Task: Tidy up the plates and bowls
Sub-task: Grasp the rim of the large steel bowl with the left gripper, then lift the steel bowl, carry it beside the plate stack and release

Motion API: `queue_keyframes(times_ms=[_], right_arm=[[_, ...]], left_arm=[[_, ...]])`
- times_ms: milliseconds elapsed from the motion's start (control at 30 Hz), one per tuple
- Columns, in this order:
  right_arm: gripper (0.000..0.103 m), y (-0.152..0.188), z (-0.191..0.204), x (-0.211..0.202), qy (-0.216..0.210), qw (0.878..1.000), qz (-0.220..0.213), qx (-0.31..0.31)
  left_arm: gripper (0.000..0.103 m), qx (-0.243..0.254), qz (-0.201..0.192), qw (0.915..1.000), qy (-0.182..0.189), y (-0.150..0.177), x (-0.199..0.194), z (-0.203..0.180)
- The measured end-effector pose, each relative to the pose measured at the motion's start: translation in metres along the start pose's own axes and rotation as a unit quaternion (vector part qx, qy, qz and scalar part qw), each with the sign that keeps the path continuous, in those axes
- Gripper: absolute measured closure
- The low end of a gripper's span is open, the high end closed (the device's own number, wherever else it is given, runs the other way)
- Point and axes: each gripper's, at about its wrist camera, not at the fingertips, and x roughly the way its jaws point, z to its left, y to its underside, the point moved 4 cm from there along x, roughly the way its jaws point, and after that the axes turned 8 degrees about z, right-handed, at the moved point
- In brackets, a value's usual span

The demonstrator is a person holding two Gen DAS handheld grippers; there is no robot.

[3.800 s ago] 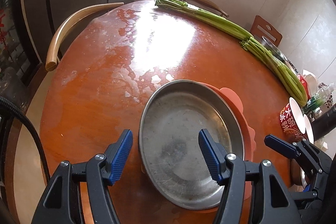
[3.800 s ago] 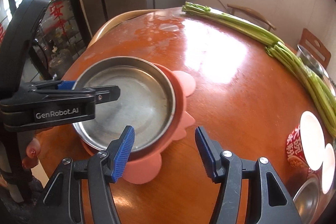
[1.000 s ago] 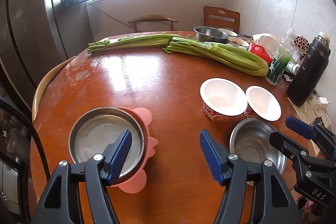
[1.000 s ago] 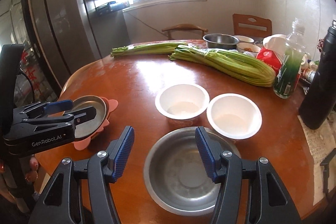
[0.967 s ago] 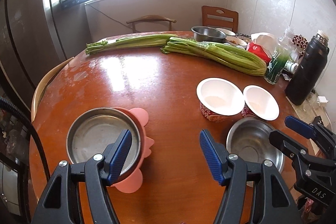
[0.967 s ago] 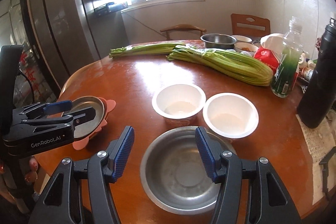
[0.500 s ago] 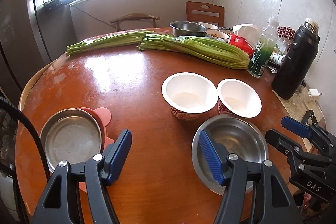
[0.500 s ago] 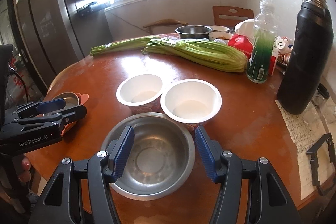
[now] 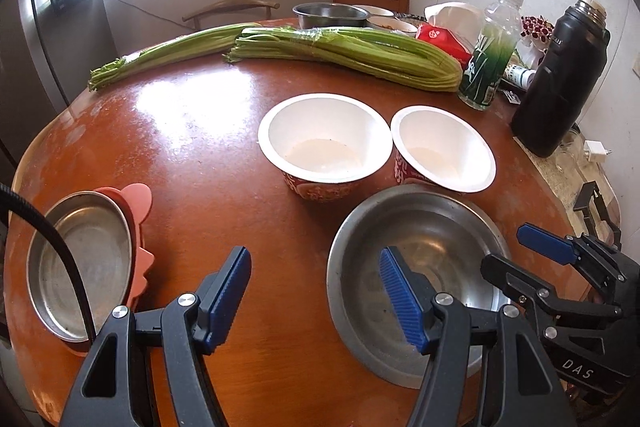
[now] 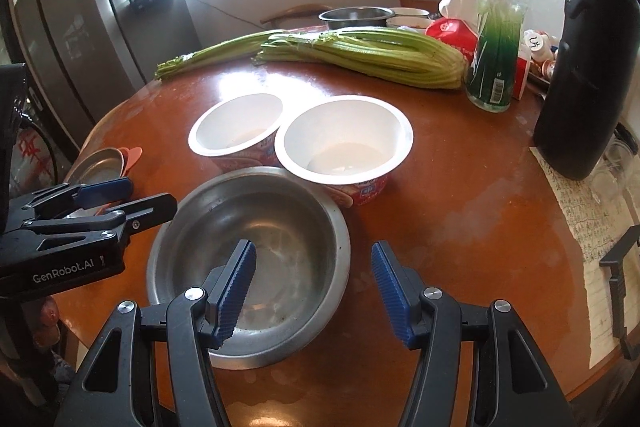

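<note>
Item: steel bowl [image 10: 248, 259], on the table [image 9: 192, 163] at its near edge, empty. We judge this the piece in hand; the approach is on, the lift not yet made.

Left hand-held gripper [image 9: 316, 295]: jaws apart, nothing between the pads. It straddles the bowl's 9 o'clock rim in its own view, one finger outside, one over the basin; contact cannot be told.

Right hand-held gripper [image 10: 312, 295]: jaws apart, empty. It straddles the bowl's 3 o'clock rim, one finger over the basin, the other outside; again we cannot tell contact.

Next move, in our judgement: lower one pair of pads over the rim wall, close on it, then lift. Thin smooth steel may slip or tilt in a one-sided pinch.

Likely destination: steel plate [image 9: 80, 263], stacked on a pink plate [image 9: 138, 199], at the table's 8 o'clock edge in the left view, well apart from the bowl.

Nearby:
- Two paper bowls, left one [image 9: 324, 147] and right one [image 9: 442, 151], side by side, just beyond the steel bowl at 12 o'clock; the right one looks to touch or overhang its rim. We would lift clear of both.
- Celery bundles [image 9: 344, 47] across the far side.
- Green bottle [image 10: 496, 47] and black flask [image 10: 588, 67] at 2 o'clock, apart from the work.
- Small steel pot [image 9: 330, 15] at the far edge.
- Black cable [image 9: 60, 251] crossing the steel plate in the left view.
</note>
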Motion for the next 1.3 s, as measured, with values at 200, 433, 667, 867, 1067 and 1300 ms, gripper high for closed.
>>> queue_keyframes(times_ms=[200, 433, 667, 867, 1067, 1300], right_arm=[[0.04, 0.005, 0.003, 0.016, -0.005, 1.0, 0.02, -0.007], [0.04, 0.007, 0.009, 0.027, -0.01, 0.999, 0.037, -0.017], [0.04, 0.004, 0.013, 0.03, -0.003, 0.999, 0.04, -0.028], [0.04, 0.003, 0.018, 0.03, -0.002, 0.998, 0.041, -0.036], [0.04, 0.003, 0.029, 0.03, -0.009, 0.998, 0.044, -0.052], [0.04, 0.004, 0.045, 0.026, -0.013, 0.997, 0.04, -0.067]], left_arm=[[0.036, 0.008, 0.023, 0.9996, 0.017, 0.001, 0.021, -0.01], [0.036, 0.001, 0.039, 0.9986, 0.036, -0.004, 0.039, -0.011], [0.037, -0.001, 0.05, 0.9965, 0.068, -0.007, 0.049, -0.015], [0.037, -0.004, 0.054, 0.9945, 0.09, -0.008, 0.053, -0.016], [0.037, -0.006, 0.054, 0.9936, 0.099, -0.005, 0.05, -0.015], [0.037, -0.017, 0.047, 0.9947, 0.09, -0.002, 0.041, -0.004]])
